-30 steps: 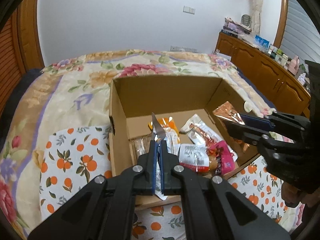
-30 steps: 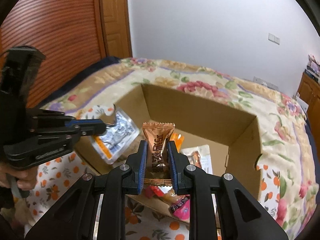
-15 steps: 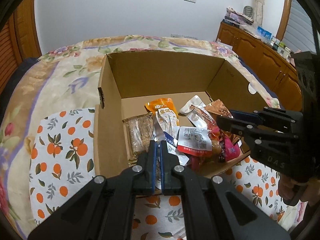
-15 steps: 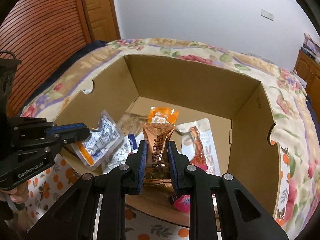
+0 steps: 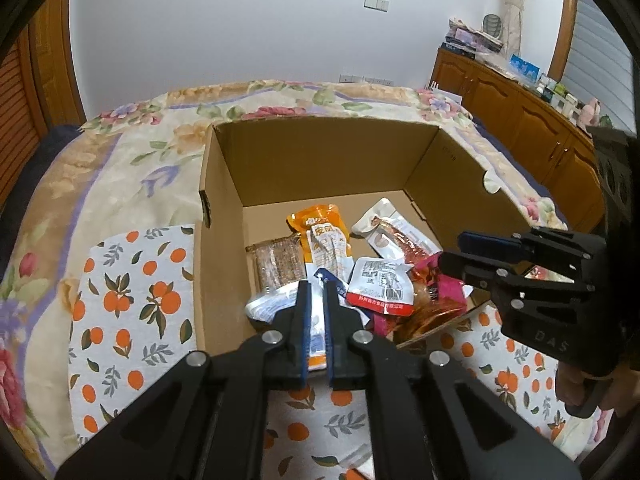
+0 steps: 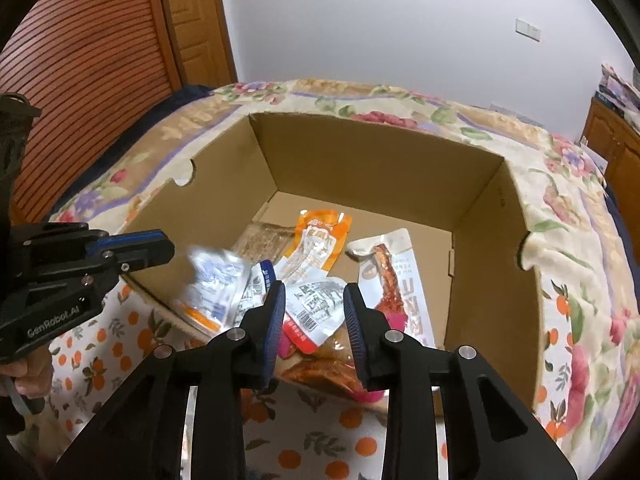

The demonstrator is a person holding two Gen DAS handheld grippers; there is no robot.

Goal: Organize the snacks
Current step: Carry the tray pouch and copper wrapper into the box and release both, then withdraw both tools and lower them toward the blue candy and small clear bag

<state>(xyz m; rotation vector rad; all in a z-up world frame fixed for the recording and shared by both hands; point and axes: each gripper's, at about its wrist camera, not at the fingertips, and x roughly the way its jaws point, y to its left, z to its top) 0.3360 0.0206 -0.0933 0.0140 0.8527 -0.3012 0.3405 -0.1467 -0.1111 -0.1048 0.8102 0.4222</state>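
White-walled bedroom; bed [image 5: 132, 168] under a floral quilt, with an orange-print cloth [image 5: 132, 300] laid over its near part and an open cardboard box [image 5: 320, 160] standing on the bed, its near wall by the cloth. Left gripper [image 5: 316, 320]: fingers [image 5: 302, 320] just parted to a narrow slit, jaws lately opening; a silver-white pouch [image 6: 212, 284] lies in the slit over the box's near left rim, blurred in the right wrist view; whether the pads press it cannot be told. Right gripper [image 6: 314, 320]: fingers [image 6: 276, 320] spread moderately, jaws lately opening, nothing pinched; a copper foil packet [image 6: 320, 372] lies loose below them on the near heap. Box contents: orange packet [image 5: 324, 236], brown clear-wrapped bar [image 5: 278, 264], white pouch with a red-brown picture [image 6: 400, 280], white packet with a red edge [image 5: 380, 284], pink wrapper [image 5: 448, 288]. Far half of the box floor bare; back and side walls stand upright. Wooden cabinet [image 5: 520, 128] along the right wall, slatted wooden door [image 6: 80, 80] on the left.
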